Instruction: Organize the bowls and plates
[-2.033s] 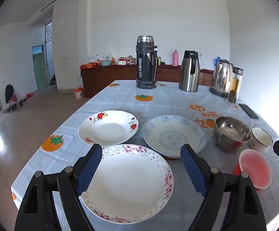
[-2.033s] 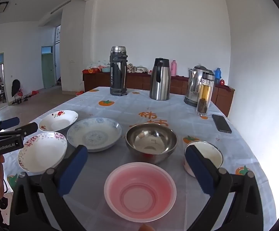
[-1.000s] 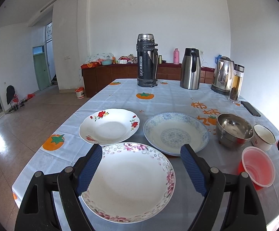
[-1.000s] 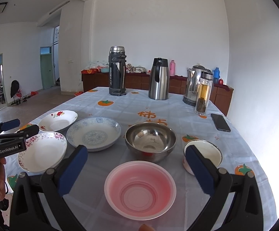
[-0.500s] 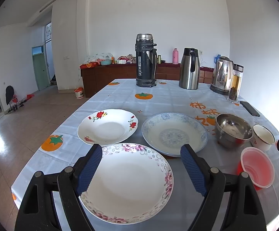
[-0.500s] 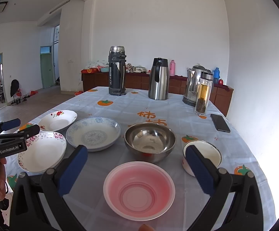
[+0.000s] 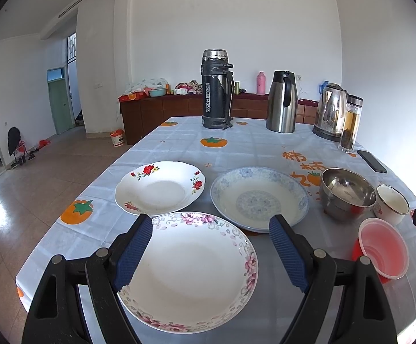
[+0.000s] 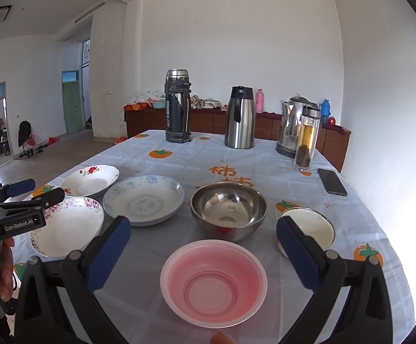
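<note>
Plates and bowls, spread over the near half of a table under a pale cloth printed with orange fruit. Nearest the left gripper: a pink-flowered plate, framed between the blue pads, jaws wide apart, hovering above the rim without touching, nothing held. Just behind, a red-rose plate to the left and a blue-patterned plate to the right, rims close together. Further right, a steel bowl, then a small white enamel bowl just beside it. In front of the steel bowl, a pink plastic bowl, upright, centred between the fingers of the right gripper; jaws likewise spread wide, empty, not in contact. At the far end, standing upright: a dark thermos, a steel jug, a kettle, a glass tea bottle. Flat near the right edge, a black phone.
</note>
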`<state>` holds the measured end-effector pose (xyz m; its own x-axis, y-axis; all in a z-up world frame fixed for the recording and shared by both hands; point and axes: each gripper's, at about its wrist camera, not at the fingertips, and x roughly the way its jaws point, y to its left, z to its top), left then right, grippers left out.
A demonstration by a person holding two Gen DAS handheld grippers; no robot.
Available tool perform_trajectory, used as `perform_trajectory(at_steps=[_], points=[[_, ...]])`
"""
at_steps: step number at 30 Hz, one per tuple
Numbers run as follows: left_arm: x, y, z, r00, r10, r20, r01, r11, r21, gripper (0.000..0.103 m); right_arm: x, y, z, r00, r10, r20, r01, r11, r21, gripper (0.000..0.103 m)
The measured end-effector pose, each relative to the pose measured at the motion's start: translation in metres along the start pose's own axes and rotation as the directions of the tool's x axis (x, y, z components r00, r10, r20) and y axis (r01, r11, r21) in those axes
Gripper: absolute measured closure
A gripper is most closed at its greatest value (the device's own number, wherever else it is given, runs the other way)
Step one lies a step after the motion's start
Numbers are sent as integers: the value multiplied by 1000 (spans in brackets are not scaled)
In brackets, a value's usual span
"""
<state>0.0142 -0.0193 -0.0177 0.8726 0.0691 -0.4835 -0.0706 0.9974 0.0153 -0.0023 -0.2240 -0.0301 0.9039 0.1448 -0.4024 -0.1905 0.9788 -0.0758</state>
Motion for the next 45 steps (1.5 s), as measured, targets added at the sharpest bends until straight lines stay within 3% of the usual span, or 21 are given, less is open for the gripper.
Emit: perform_trajectory(at_steps=[18, 28, 33, 37, 45], points=[[10, 9, -4, 1000, -13, -20, 13, 1000, -8, 18, 9, 17, 1, 1000, 4, -8, -4, 1000, -23, 1], [24, 48, -7, 998, 35, -47, -39, 996, -83, 18, 42, 62, 8, 991, 112, -73, -115, 992, -40, 23], [37, 76, -16, 992, 80, -98, -91, 989, -113, 18, 70, 93, 5, 973, 183, -142, -193, 979, -61, 33], [45, 90, -22, 987, 85, -135, -102, 987, -126, 19, 96, 113, -4, 945, 242, -223, -258, 965, -46, 40], [65, 110, -39, 967, 74, -244, -111, 983, -143, 46, 132, 130, -20, 907, 274, -319, -301, 953, -38, 57]])
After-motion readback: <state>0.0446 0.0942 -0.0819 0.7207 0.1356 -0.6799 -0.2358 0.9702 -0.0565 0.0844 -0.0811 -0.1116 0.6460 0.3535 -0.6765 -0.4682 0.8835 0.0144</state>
